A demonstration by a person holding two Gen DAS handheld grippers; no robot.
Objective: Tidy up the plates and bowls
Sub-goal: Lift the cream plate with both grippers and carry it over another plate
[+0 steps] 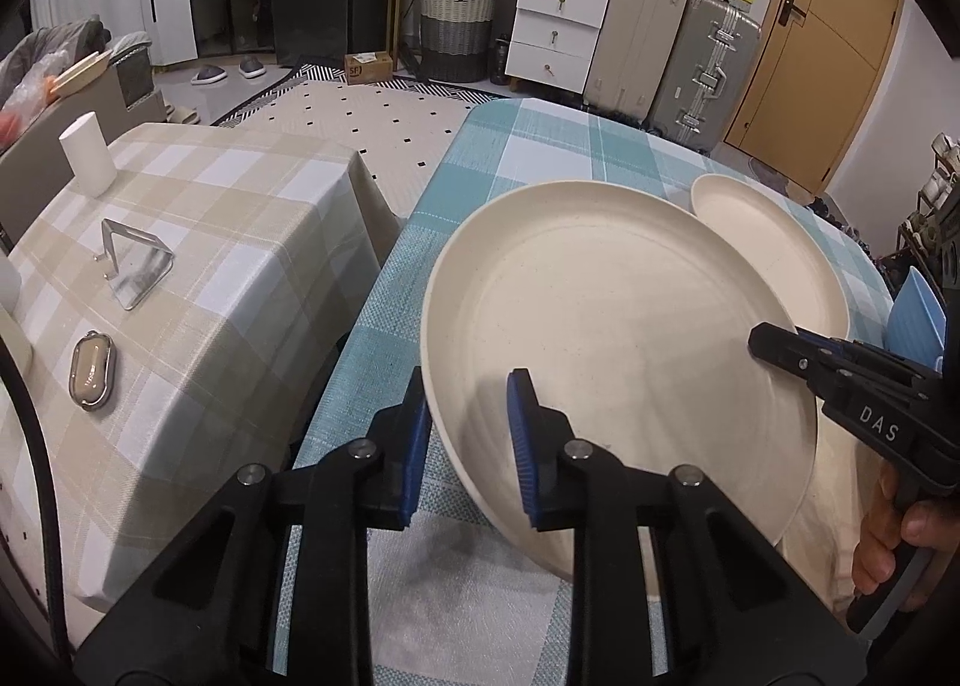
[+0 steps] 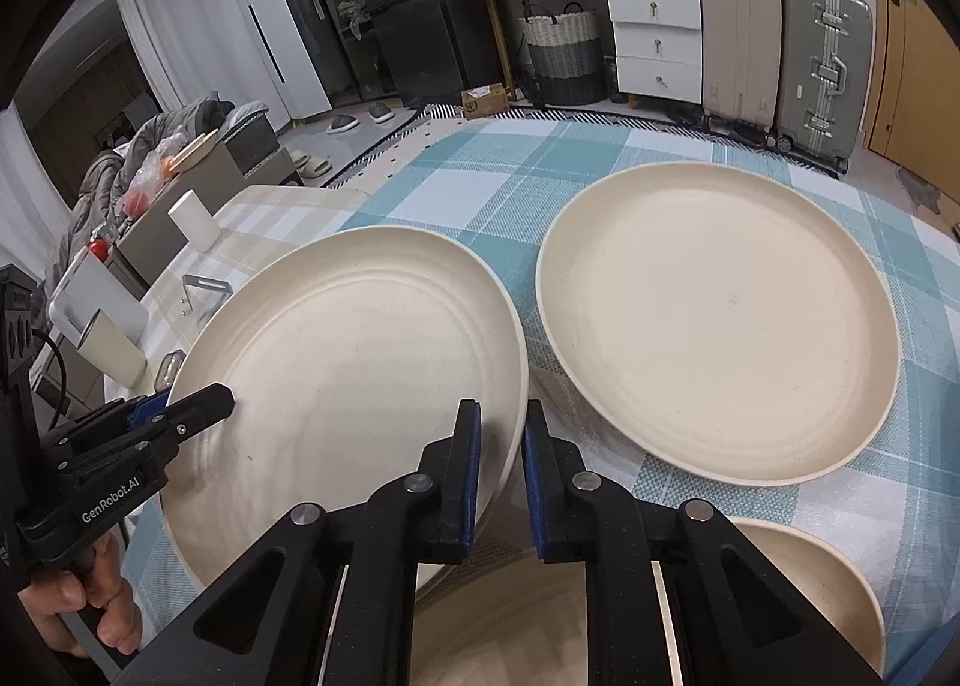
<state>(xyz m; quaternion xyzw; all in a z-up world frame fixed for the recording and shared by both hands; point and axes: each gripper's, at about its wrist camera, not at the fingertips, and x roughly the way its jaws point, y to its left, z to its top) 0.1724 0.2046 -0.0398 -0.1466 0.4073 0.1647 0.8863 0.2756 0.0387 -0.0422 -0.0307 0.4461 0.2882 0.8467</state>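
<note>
A large cream plate (image 1: 612, 350) is held tilted above the blue checked table. My left gripper (image 1: 468, 440) is shut on its left rim, one pad under and one inside. My right gripper (image 2: 501, 482) is shut on its right rim; it also shows in the left wrist view (image 1: 780, 347). The same plate fills the left of the right wrist view (image 2: 354, 386), with the left gripper (image 2: 198, 407) at its edge. A second cream plate (image 2: 720, 320) lies flat on the table to the right, also seen behind the held plate (image 1: 774, 248). A cream bowl (image 2: 828, 590) sits low right.
A beige checked table (image 1: 198, 278) stands to the left with a white cup (image 1: 87, 152), a metal stand (image 1: 135, 260) and a small oval case (image 1: 93, 374). A gap of floor separates the tables. Suitcases (image 1: 672, 56) and white drawers (image 1: 555, 32) stand behind.
</note>
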